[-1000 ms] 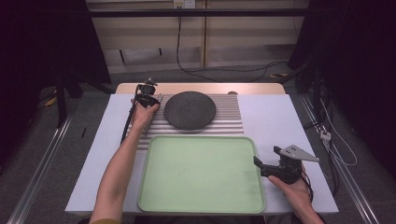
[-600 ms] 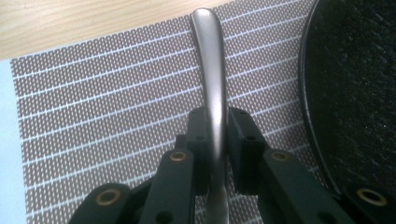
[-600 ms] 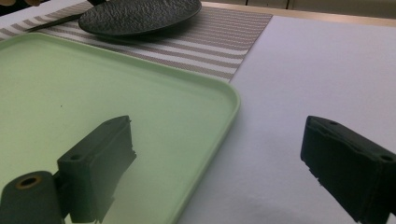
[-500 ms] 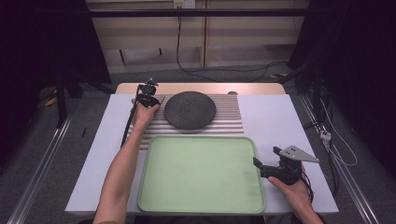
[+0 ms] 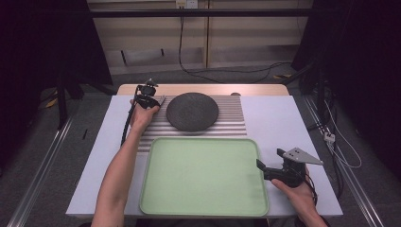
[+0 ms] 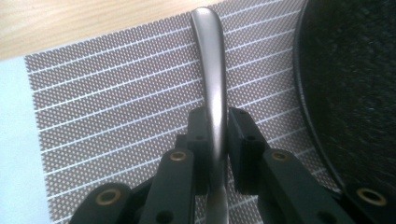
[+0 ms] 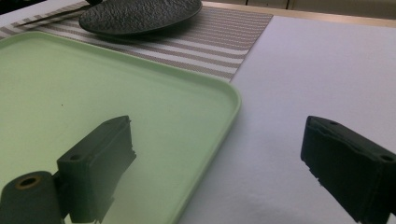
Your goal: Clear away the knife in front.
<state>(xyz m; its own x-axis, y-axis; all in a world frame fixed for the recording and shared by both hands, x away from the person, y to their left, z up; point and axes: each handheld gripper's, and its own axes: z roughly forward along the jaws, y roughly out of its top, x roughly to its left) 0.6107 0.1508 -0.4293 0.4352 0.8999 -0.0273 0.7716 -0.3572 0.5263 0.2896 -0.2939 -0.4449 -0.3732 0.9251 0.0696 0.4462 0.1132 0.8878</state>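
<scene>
Little has shifted since the earlier frames: the left gripper (image 6: pixel 215 140) stays by the mat's far-left corner, its jaws clamped on a slim, curved grey metal utensil handle (image 6: pixel 211 70) lying on the striped woven placemat (image 6: pixel 116 107), just beside the round dark textured plate (image 5: pixel 192 111). Lifting it looks next, clearing the plate's rim. The right gripper (image 7: pixel 219 163) hangs apart, empty, over the pale green tray (image 5: pixel 203 175) edge; open room there.
</scene>
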